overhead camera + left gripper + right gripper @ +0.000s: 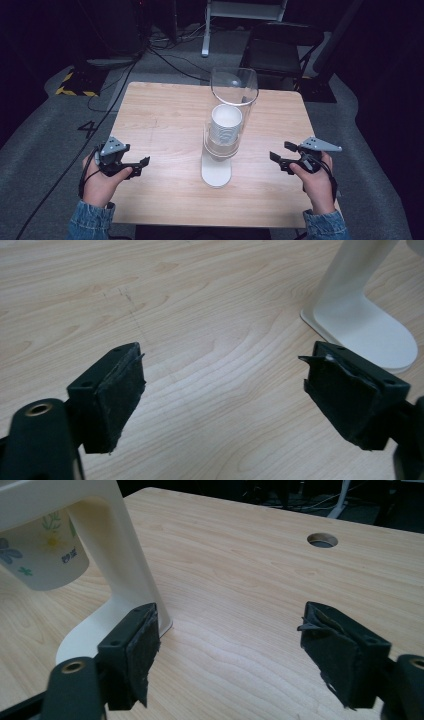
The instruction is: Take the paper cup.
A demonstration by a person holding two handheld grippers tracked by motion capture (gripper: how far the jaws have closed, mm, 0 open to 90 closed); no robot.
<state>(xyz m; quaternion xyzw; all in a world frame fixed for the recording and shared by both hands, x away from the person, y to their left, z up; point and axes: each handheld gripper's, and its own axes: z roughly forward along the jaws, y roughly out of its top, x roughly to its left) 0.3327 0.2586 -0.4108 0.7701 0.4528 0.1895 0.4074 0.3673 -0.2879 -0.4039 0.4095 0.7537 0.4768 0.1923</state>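
A cup dispenser stands upright mid-table: a clear tube holding a stack of white paper cups, on a white stand with a flat base. The bottom cup, printed with flowers, hangs out below the stand's arm. My left gripper rests at the table's left side, open and empty, pointing toward the base. At the table's right side my right gripper is open and empty too, facing the stand.
The wooden table has a round cable hole near its far edge. A folding chair stands behind the table, and cables run across the grey floor at the back left. Denim sleeves enter at the bottom.
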